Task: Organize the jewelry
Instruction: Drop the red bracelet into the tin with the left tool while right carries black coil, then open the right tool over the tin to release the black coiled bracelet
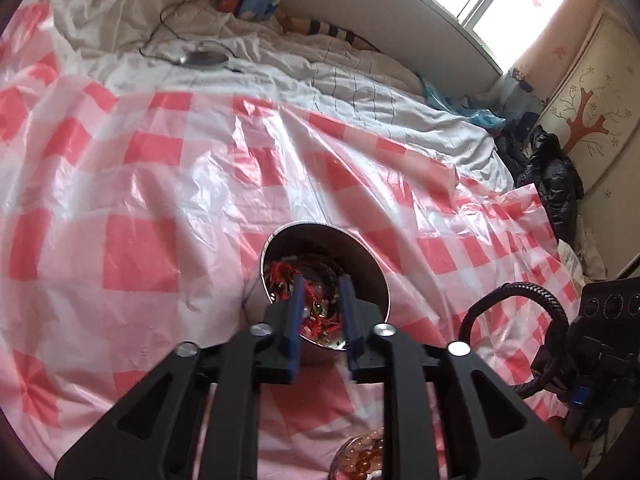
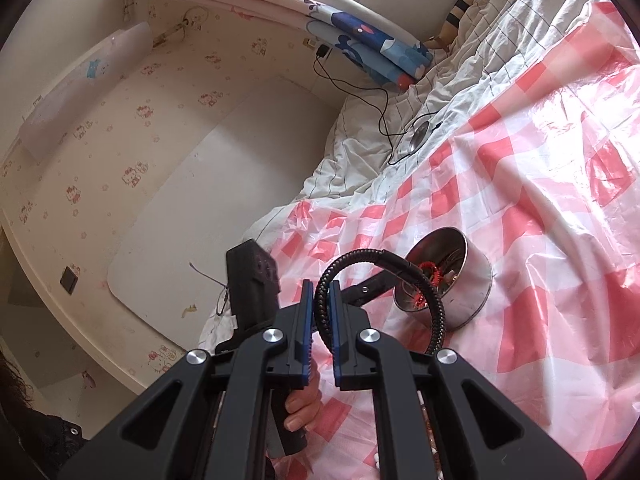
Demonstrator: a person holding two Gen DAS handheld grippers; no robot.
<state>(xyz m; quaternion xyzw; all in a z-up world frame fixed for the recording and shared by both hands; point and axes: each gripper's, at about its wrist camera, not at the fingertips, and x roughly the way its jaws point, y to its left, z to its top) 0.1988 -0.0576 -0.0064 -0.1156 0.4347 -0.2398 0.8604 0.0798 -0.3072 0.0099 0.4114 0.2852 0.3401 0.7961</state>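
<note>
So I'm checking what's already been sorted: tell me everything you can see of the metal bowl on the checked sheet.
The metal bowl is round, shiny steel with straight, fairly deep walls and a reflective inside. It sits on the pink-and-white checked plastic sheet spread over the bed, apparently slightly tilted on the soft surface. Inside lies a jumble of jewelry: red cord and small mixed pieces. The left gripper is over its mouth, fingers apart; whether they touch the bowl is unclear.

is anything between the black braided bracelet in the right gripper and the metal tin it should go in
Yes, partly. The left gripper sits right over the metal tin's mouth, its fingers reaching in above the red jewelry. The black braided bracelet, pinched in the right gripper, has nothing else in its way.
</note>
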